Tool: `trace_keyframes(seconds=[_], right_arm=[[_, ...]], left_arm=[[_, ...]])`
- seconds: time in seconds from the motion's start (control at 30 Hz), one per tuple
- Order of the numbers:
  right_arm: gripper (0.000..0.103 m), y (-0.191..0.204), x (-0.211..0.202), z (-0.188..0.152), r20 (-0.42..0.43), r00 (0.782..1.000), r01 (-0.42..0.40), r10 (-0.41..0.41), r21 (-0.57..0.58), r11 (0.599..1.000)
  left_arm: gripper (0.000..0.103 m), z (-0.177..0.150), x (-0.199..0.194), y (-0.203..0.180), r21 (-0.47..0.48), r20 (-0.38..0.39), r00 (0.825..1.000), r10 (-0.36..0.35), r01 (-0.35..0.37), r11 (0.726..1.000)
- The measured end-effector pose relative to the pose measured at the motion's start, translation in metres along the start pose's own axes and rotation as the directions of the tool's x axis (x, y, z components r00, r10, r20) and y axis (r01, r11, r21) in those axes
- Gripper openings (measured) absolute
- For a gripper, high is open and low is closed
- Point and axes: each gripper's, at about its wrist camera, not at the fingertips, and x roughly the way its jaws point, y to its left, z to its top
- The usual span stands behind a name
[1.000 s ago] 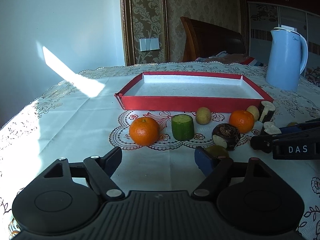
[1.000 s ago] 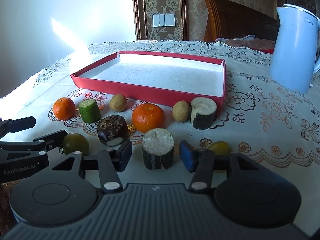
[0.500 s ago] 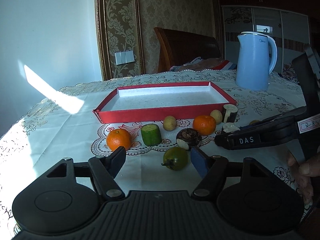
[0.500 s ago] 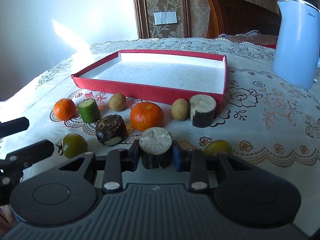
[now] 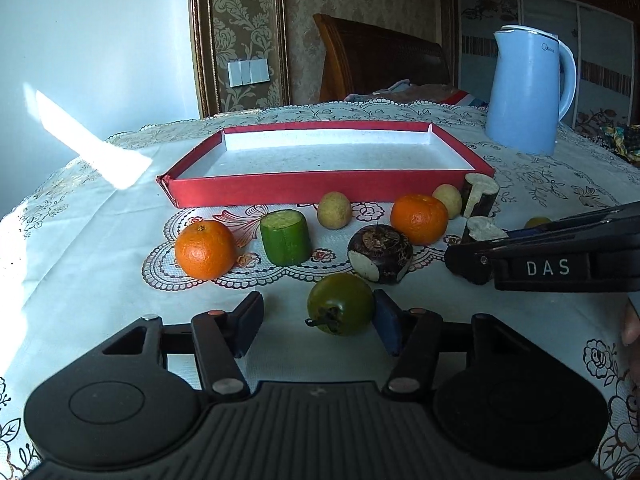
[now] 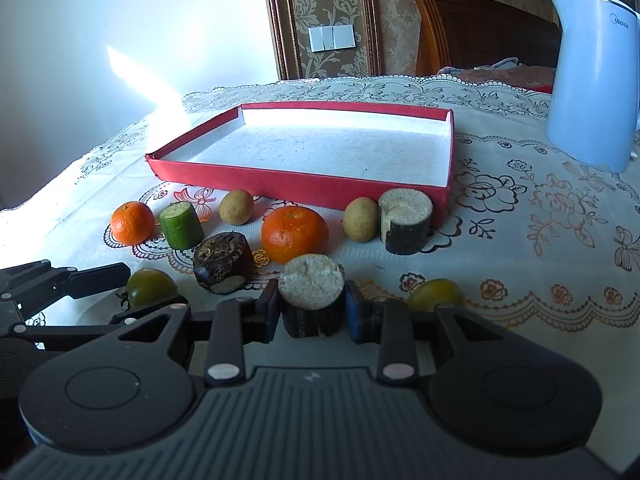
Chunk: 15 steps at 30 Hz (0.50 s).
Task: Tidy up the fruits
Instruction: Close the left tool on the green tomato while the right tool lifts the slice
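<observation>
The right claw point(image 6: 312, 312) is closed on a dark-skinned cane stub point(image 6: 312, 296), its pale cut face up, both fingers pressed to the sides. The left claw point(image 5: 318, 320) is spread open around a green tomato point(image 5: 341, 303), whose right side touches the blue pad while a gap remains on its left. The remaining fruit lies on the tabletop point(image 5: 100, 208) in loose rows before the near wall of the red tray point(image 6: 304, 184): two oranges, a green cucumber piece point(image 5: 285, 236), two pale round fruits, a dark chestnut-like piece point(image 5: 380, 254) and another cane stub point(image 6: 406, 220) just beside the tray's near-right corner. The tray floor is bare. A yellowish tomato point(image 6: 436, 294) sits just right of the right claw. A blue kettle point(image 6: 592, 76) stands well apart, beyond the tray's right edge.
</observation>
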Motion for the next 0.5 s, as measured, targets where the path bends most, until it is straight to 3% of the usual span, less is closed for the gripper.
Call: trace_keyframes(seconds=[0.27,0.5], right_arm=[[0.031,0.003,0.001,0.0,-0.001,1.0,0.008,-0.008,-0.014,1.0],[0.031,0.005,0.001,0.001,0.0,1.0,0.017,-0.017,-0.019,1.0]], left_arm=[[0.034,0.001,0.001,-0.008,0.023,0.002,1.0,-0.024,0.024,0.999],[0.033,0.005,0.003,-0.013,0.023,-0.01,1.0,-0.004,0.005,1.0]])
